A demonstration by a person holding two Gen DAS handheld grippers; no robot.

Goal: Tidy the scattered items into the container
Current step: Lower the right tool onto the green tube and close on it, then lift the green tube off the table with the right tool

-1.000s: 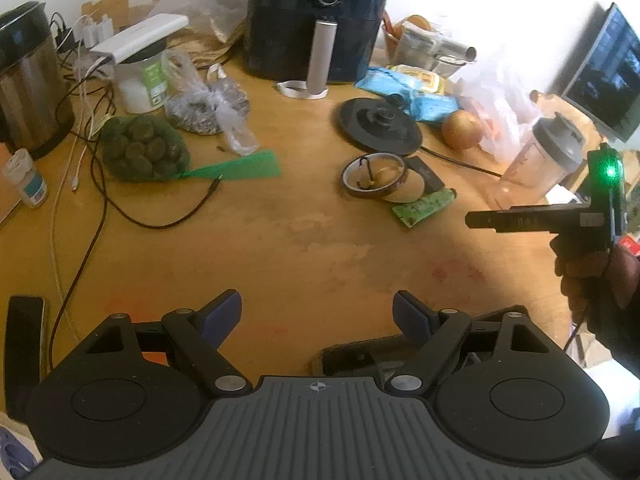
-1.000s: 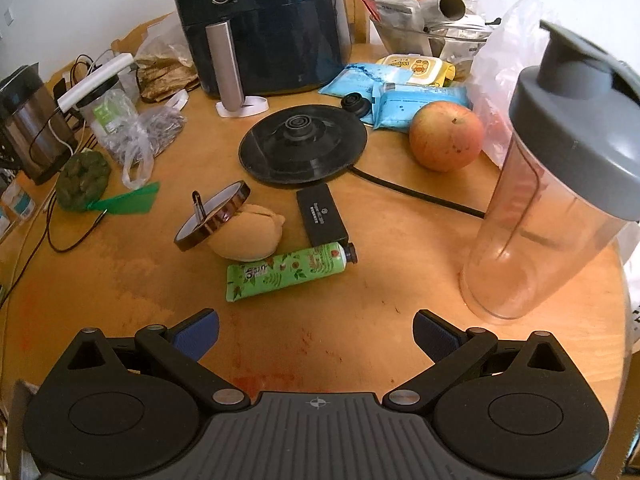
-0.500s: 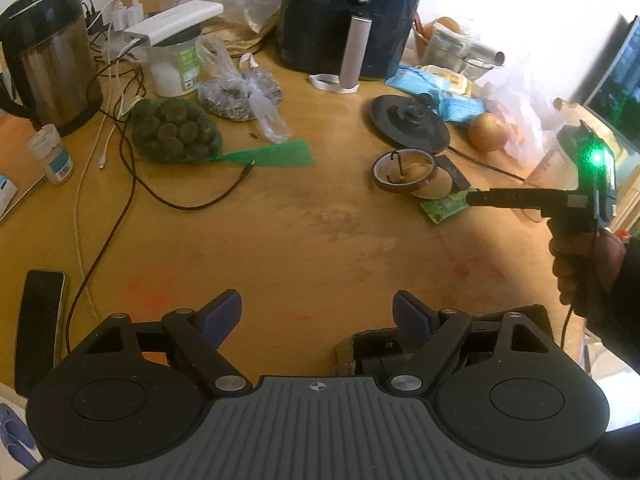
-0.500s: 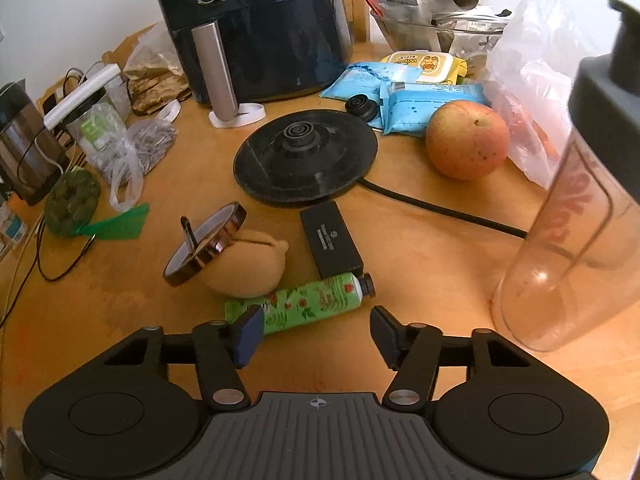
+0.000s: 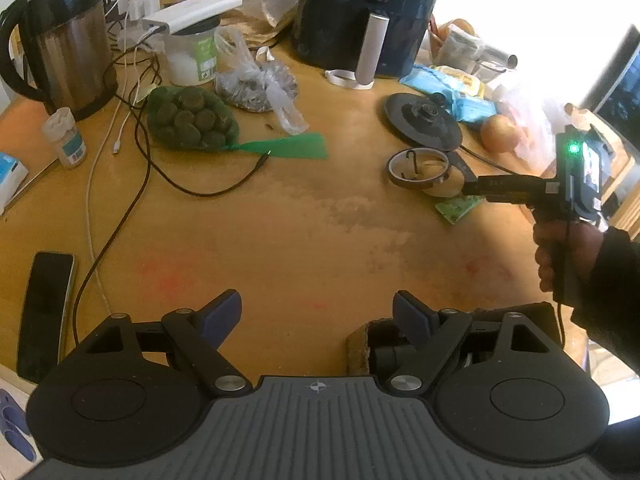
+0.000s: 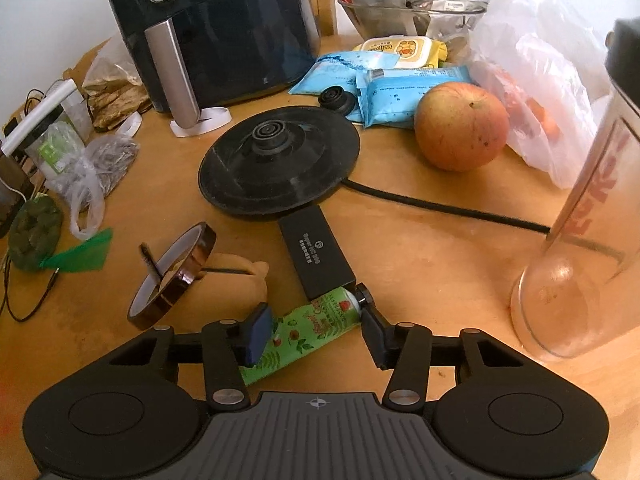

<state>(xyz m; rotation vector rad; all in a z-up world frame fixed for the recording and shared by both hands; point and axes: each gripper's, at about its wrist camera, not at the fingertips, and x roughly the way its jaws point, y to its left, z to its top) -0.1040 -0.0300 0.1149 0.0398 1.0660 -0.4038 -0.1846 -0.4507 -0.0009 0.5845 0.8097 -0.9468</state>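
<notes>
My right gripper (image 6: 314,334) is down at the wooden table (image 6: 420,248), its jaws closing with the green tube (image 6: 304,330) lying between them; the left pad sits at the tube's side, the right pad stands by the tube's black cap, and I cannot tell whether either yet presses on it, so I count it as not gripped. The tube lies slantwise, cap end just beside a black rectangular box (image 6: 316,256); that box reaches back to the rim of the round black kettle base (image 6: 280,160). Left of the tube, a roll of amber tape (image 6: 172,276) leans tilted on a tan soft toy (image 6: 236,280); an apple (image 6: 460,126) sits beyond the base's cord; a clear shaker bottle (image 6: 580,248) stands upright at far right; the air fryer (image 6: 212,28) is at the back.

My left gripper (image 5: 316,312) hangs over bare table with jaws wide apart and nothing between them; beneath its right finger shows the corner of a dark-lined box (image 5: 372,344), contents unclear. From this view my right hand (image 5: 564,252) holds its gripper out over the tube. A net bag of dark green balls (image 5: 188,120), a kettle (image 5: 64,40) and a phone (image 5: 46,312) lie to the left.
</notes>
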